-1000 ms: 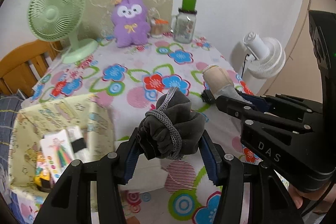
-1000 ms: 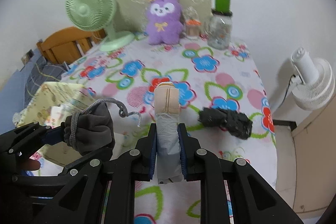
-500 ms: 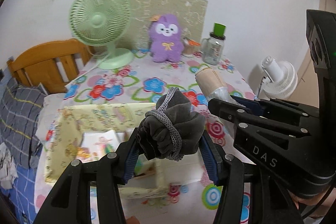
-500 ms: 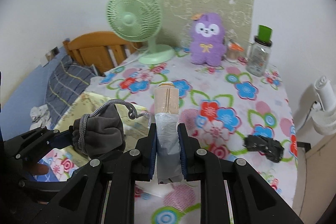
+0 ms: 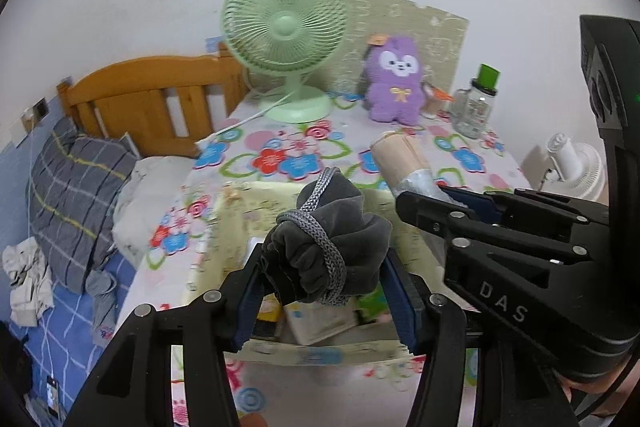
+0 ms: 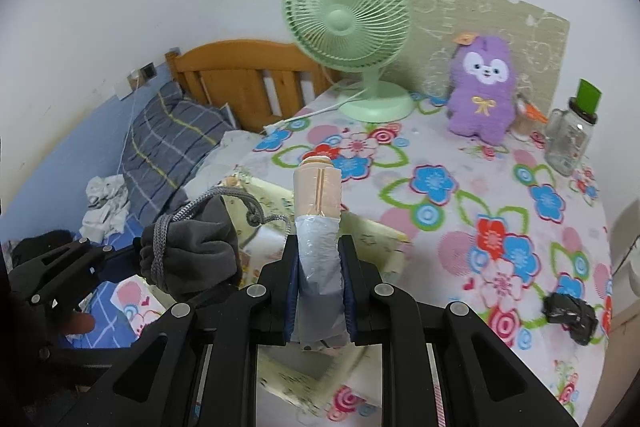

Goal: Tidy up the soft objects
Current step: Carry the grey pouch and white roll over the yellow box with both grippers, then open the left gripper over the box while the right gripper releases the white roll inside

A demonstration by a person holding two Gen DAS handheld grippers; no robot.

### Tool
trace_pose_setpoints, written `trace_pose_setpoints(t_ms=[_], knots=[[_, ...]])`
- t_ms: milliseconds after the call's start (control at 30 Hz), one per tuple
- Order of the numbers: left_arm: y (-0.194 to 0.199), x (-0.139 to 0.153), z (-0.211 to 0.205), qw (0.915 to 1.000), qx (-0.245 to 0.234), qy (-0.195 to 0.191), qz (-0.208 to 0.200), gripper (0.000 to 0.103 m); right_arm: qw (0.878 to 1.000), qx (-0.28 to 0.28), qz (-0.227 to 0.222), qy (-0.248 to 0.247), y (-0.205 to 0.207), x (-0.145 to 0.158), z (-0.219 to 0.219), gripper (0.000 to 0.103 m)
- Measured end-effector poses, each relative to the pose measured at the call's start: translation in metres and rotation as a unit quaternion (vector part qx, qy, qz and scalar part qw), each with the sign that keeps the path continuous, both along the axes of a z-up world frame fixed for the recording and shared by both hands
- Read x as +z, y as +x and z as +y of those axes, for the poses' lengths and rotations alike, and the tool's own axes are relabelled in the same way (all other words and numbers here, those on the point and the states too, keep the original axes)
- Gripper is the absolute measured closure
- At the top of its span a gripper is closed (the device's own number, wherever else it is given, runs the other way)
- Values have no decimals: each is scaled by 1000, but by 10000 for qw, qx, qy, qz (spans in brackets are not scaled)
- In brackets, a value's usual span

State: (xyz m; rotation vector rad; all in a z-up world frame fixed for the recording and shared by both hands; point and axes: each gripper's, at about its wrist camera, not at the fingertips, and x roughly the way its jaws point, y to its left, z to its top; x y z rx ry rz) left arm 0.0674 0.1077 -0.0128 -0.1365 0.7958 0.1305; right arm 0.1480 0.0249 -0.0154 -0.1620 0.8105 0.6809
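Note:
My left gripper (image 5: 324,263) is shut on a grey drawstring pouch (image 5: 344,227) with a cord wound round it. My right gripper (image 6: 320,259) is shut on a grey roll with a peach end (image 6: 318,187) that sticks out past the fingers. Both loads hang over a pale yellow fabric box (image 5: 248,195), which has cards and packets inside. In the right wrist view the pouch (image 6: 196,251) is to the left of the roll, over the box's left part (image 6: 372,231). A black crumpled soft item (image 6: 568,313) lies on the flowered tablecloth at the right.
At the back of the table stand a green fan (image 6: 348,15), a purple plush toy (image 6: 482,95) and a glass jar (image 6: 570,139). A bed with a checked pillow (image 6: 172,139) and a wooden headboard (image 5: 152,99) lies left. A white fan (image 5: 576,167) stands right.
Both grippers have swung left with their loads, from over the open tablecloth to over the yellow box. The bed has come into view; the black item has slid to the right edge.

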Motion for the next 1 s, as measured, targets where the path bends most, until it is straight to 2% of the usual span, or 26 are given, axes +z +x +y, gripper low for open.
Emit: trace_pose_setpoints(t_ms=[233, 600, 733, 933, 967, 1000], knots=[[4, -26, 33, 9990, 283, -228, 271, 45, 9995, 47, 187, -255, 6, -24, 20, 82], [16, -51, 39, 9980, 226, -229, 545, 43, 9975, -24, 400, -579, 17, -53, 28, 81], [17, -56, 40, 9975, 231, -238, 616, 32, 9970, -56, 444, -636, 20, -57, 28, 79], [20, -58, 33, 9975, 118, -35, 692, 22, 9968, -28, 447, -667, 20, -58, 29, 79], [20, -58, 32, 9975, 104, -22, 697, 21, 9968, -40, 433, -675, 19, -57, 29, 77], [20, -59, 31, 9975, 90, -5, 706, 19, 9967, -59, 419, -686, 19, -57, 29, 66]])
